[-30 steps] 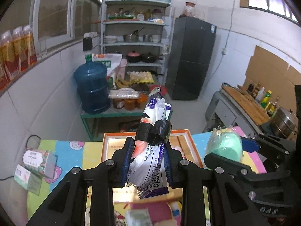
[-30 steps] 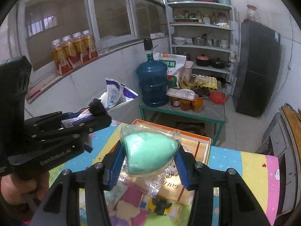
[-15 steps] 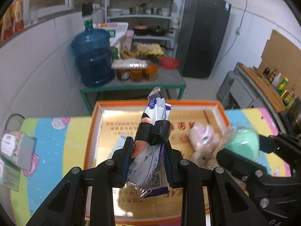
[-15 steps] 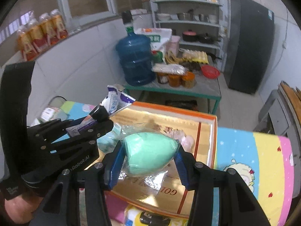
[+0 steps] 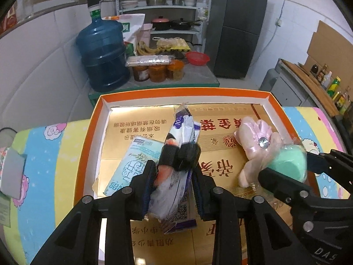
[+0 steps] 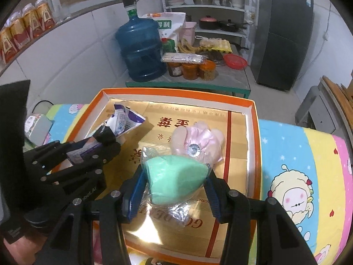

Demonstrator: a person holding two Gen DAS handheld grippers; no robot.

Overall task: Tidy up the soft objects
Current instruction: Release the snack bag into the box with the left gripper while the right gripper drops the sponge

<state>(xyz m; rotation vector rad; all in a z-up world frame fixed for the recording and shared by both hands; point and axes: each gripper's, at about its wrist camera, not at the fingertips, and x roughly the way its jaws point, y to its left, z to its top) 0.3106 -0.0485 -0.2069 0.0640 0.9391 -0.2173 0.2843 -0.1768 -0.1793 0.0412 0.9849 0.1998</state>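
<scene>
Both claws are loaded and hang over the orange-rimmed box (image 5: 87,137) on the desk (image 5: 55,154). My left claw (image 5: 172,183) is clamped on a crinkled white and purple packet (image 5: 176,190), which stands up between the fingers and pokes out ahead of the tips; a black strap (image 5: 183,156) wraps around its middle. Just left of that claw, lying flat on the gold floor of the box, is a pale blue tissue pack (image 5: 132,165). My right claw (image 6: 174,183) squeezes a green egg-shaped sponge (image 6: 174,182) sealed in clear plastic wrap, the loose film bunching below and above the fingers. Directly ahead of the right claw, and touching the wrap as far as I can tell, a pink plush toy (image 6: 198,141) with a shiny round stud lies in the box. Seen from the left wrist, the right claw sits close on the right, with the plush toy between the two claws. The desk wears a striped cartoon cloth of blue, yellow and pink. Beyond the box, well ahead of both claws, stand a blue water jug (image 5: 103,53) on a low green table, orange jars (image 5: 158,72) beside it, a metal shelf with pots, and a dark fridge (image 5: 236,28).
</scene>
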